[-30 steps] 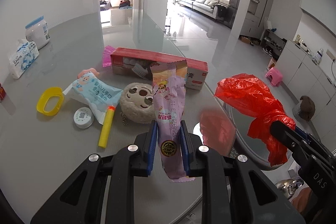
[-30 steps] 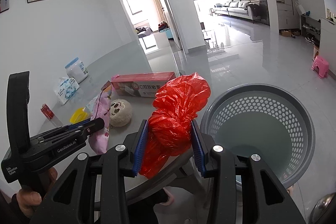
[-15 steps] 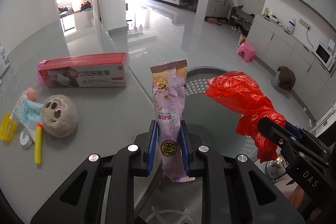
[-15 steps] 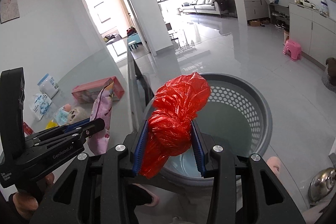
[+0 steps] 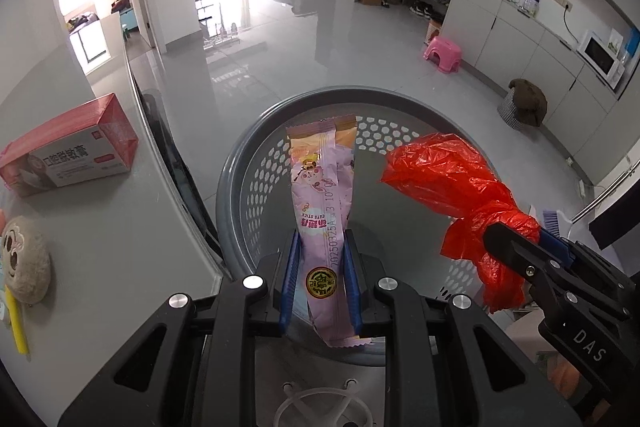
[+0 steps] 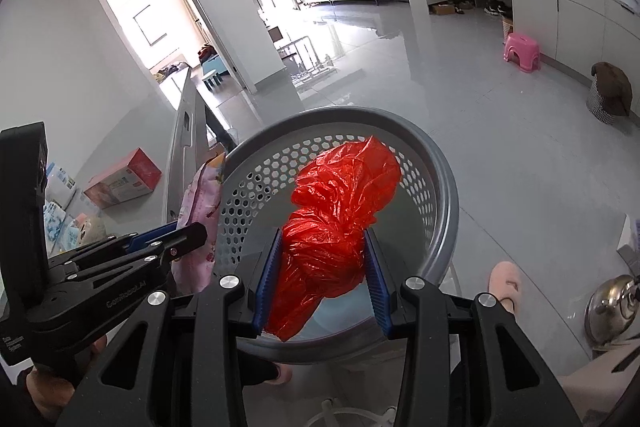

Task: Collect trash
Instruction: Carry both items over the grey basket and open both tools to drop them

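Note:
My left gripper (image 5: 320, 247) is shut on a pink snack wrapper (image 5: 322, 187) and holds it upright over the grey perforated basket (image 5: 248, 163). My right gripper (image 6: 324, 239) is shut on a crumpled red plastic bag (image 6: 344, 199), also held over the basket (image 6: 440, 187). In the left wrist view the red bag (image 5: 452, 183) and the right gripper show at the right. In the right wrist view the wrapper (image 6: 202, 203) and the left gripper show at the left.
The grey table (image 5: 112, 227) lies to the left, with a red and white box (image 5: 68, 151), a round plush face (image 5: 24, 259) and a yellow marker (image 5: 16, 323). A pink stool (image 5: 442, 53) and cabinets stand far off. A pink slipper (image 6: 506, 283) is beside the basket.
Both grippers have swung right, from over the table to over the grey basket, each still holding its item. The table items have slid to the left edge of view.

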Motion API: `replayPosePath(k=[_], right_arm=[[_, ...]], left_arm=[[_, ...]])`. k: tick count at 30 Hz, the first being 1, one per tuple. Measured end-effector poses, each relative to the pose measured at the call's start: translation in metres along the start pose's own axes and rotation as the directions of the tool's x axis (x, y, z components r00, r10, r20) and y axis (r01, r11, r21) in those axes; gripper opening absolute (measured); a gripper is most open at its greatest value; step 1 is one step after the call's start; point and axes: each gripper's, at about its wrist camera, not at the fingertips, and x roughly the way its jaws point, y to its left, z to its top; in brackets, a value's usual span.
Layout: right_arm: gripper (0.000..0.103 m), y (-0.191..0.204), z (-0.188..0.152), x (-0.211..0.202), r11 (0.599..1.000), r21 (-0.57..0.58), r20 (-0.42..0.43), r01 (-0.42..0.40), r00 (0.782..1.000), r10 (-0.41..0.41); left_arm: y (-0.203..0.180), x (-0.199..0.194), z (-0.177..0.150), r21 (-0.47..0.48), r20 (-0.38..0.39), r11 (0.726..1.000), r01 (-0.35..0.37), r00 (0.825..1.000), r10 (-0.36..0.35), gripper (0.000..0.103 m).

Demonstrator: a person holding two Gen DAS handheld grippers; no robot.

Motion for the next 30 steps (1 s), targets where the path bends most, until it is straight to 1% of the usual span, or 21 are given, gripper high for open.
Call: replayPosePath(k=[3,8,10,19,21,22,23,24,25,26,27,28,30], right_arm=[[0.039,0.001,-0.002,0.007,1.000,0.007,-0.019,0.001,1.000,0.000],[0.039,-0.004,-0.001,0.015,1.000,0.014,-0.034,-0.008,0.999,0.009],[0.039,-0.007,-0.001,0.015,1.000,0.016,-0.036,-0.014,0.999,0.014],[0.039,-0.009,-0.002,0.016,0.999,0.028,-0.037,-0.029,0.999,0.030],[0.041,-0.009,-0.002,0.014,0.999,0.030,-0.029,-0.032,0.999,0.033],[0.043,-0.010,-0.002,0.012,0.999,0.032,-0.025,-0.036,0.999,0.037],[0.048,-0.010,-0.002,0.010,0.999,0.034,-0.020,-0.039,0.999,0.040],[0.051,-0.011,-0.002,0.008,0.999,0.036,-0.012,-0.040,0.999,0.040],[0.054,-0.012,-0.002,0.006,0.998,0.038,-0.006,-0.042,0.999,0.042],[0.057,-0.012,-0.001,0.004,0.998,0.040,0.001,-0.046,0.999,0.046],[0.058,-0.013,-0.001,0.002,0.998,0.042,0.005,-0.049,0.999,0.048],[0.058,-0.013,-0.002,0.001,0.998,0.044,0.008,-0.052,0.999,0.052],[0.059,-0.013,-0.002,-0.001,0.997,0.046,0.011,-0.055,0.998,0.054]], left_arm=[[-0.002,0.010,0.003,0.009,-0.024,1.000,-0.007,1.000,0.007,0.022],[-0.001,0.014,0.004,0.012,-0.042,1.000,-0.009,0.999,0.009,0.022],[-0.002,0.012,0.004,0.012,-0.044,1.000,-0.011,0.999,0.012,0.023],[-0.008,0.011,0.001,0.010,-0.043,1.000,-0.018,0.999,0.018,0.025],[-0.009,0.011,0.002,0.008,-0.042,1.000,-0.022,0.999,0.023,0.026],[-0.008,0.009,0.001,0.007,-0.041,1.000,-0.023,0.999,0.023,0.029],[-0.008,0.008,0.001,0.004,-0.040,1.000,-0.024,0.999,0.024,0.031],[-0.008,0.007,0.001,0.001,-0.037,1.000,-0.025,0.999,0.025,0.037],[-0.007,0.006,0.001,-0.004,-0.032,1.000,-0.028,0.999,0.028,0.045],[-0.007,0.005,0.001,-0.007,-0.027,1.000,-0.030,0.999,0.030,0.050],[-0.006,0.003,0.001,-0.010,-0.017,0.999,-0.033,0.999,0.033,0.059],[-0.006,0.001,0.001,-0.012,-0.009,0.999,-0.036,0.999,0.036,0.061],[-0.007,-0.002,0.001,-0.011,-0.004,0.999,-0.039,0.999,0.039,0.062]])
